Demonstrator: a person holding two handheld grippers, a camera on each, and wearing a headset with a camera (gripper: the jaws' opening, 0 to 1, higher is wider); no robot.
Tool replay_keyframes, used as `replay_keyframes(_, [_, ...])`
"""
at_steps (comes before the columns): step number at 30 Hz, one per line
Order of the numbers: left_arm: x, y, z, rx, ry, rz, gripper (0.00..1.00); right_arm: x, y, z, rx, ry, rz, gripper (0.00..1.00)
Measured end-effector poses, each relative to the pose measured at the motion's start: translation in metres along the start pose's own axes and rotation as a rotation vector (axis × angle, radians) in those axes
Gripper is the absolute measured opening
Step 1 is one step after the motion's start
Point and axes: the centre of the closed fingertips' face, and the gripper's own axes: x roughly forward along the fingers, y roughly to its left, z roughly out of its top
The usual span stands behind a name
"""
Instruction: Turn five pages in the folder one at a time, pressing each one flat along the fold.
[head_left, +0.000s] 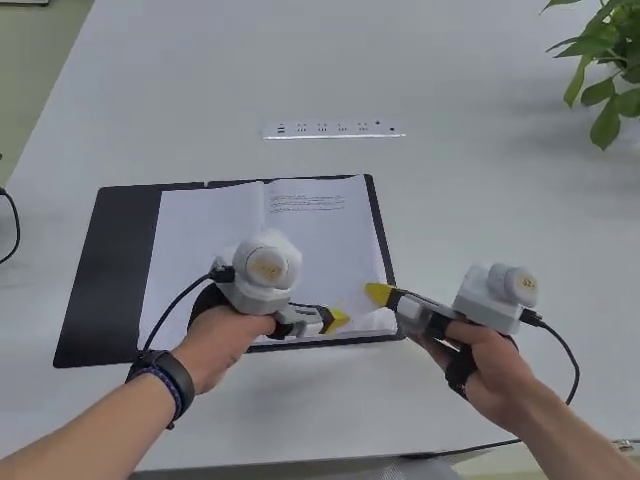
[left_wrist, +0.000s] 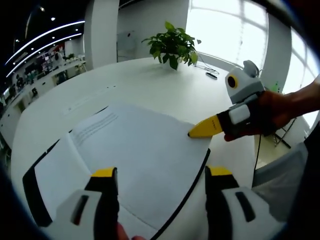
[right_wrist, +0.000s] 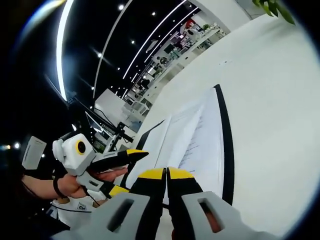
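Left tool (left_wrist: 162, 172) wide apart over page (left_wrist: 140, 150); right tool (right_wrist: 166, 173) closed, tip at page edge.

Head view: from above, facing forward and down at the table (head_left: 480, 180); open folder (head_left: 300, 235) mid-frame, fairly near.
Left gripper view: low, very near over the folder, facing the plant (left_wrist: 172, 45) at upper centre.
Right gripper view: rolled, low, near the folder's edge, looking along it.
Shared: folder in all three; plant in head and left gripper views.
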Motion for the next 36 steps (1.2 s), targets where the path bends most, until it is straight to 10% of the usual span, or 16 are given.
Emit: replay_keyframes(36, [-0.098, 0.063, -0.028, -0.072, -0.085, 0.136, 0.72, 0.044, 0.067, 0.004, -0.118, 0.012, 0.059, 0.00])
